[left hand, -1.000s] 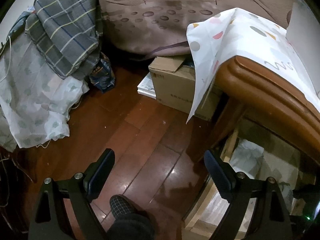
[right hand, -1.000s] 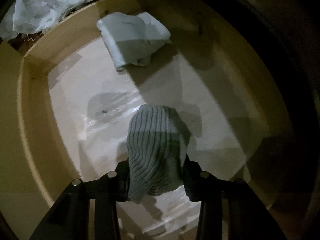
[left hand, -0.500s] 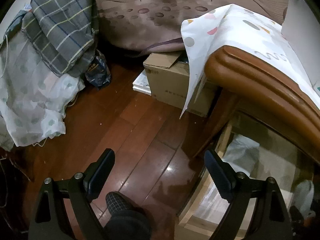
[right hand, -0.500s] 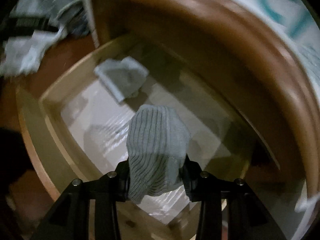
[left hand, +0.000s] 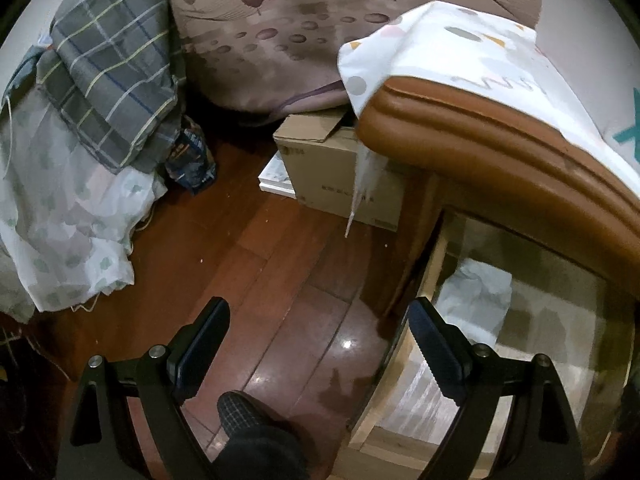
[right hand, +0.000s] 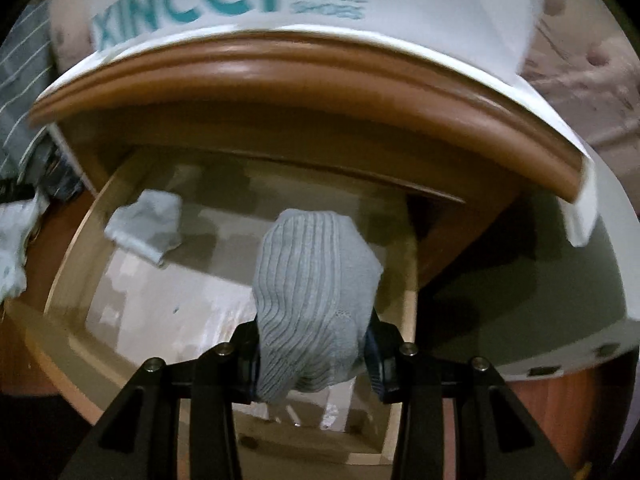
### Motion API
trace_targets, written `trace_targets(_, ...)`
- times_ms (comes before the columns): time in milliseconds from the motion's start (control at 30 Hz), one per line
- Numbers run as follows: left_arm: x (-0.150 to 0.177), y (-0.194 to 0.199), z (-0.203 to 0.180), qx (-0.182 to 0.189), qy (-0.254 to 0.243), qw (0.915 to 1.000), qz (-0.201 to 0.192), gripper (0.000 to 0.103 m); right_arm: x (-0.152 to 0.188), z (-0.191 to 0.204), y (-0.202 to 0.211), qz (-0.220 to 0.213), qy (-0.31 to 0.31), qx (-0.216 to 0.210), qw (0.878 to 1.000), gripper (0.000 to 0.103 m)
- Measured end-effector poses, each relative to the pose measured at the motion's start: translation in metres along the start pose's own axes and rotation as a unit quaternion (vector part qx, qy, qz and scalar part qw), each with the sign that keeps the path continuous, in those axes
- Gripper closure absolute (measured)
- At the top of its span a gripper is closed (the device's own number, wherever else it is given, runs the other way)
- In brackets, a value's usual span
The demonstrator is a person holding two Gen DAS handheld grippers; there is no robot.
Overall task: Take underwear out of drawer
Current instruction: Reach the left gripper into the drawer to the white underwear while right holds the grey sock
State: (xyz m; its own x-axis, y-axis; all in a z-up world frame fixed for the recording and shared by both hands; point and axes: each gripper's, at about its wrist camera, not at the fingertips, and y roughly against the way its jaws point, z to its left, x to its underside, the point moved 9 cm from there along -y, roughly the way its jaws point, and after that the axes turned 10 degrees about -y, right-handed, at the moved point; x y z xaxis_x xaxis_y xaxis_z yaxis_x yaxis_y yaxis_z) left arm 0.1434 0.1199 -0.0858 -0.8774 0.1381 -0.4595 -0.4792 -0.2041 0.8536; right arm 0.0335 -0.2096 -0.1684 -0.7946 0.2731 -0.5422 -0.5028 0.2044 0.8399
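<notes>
Your right gripper (right hand: 312, 354) clamps the ribbed grey underwear (right hand: 314, 300) above the open drawer (right hand: 60, 288); lift clear of the overhanging wooden top (right hand: 320, 80) ahead. Left gripper (left hand: 316, 344) spread wide, empty.

Open drawer (right hand: 72, 280) mouth free from above (rear under overhanging wooden tabletop edge (right hand: 320, 80)).

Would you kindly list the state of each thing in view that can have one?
Drawer: pulled open.
Ribbed grey underwear: clamped in the right hand-held gripper, above the drawer floor.
Folded pale garment: lying in the drawer's far left corner.
Left hand-held gripper: open, empty, over the wooden floor.
Cardboard box: one top flap raised.
</notes>
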Motion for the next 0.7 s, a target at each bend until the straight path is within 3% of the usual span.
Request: trace_targets(700, 0.022, -0.003, -0.07, -0.007, -0.125, 0.9919, -0.021, 0.014, -0.003, -0.076, 0.028, -0.01, -0.132, 0.034, 0.991, 0.063)
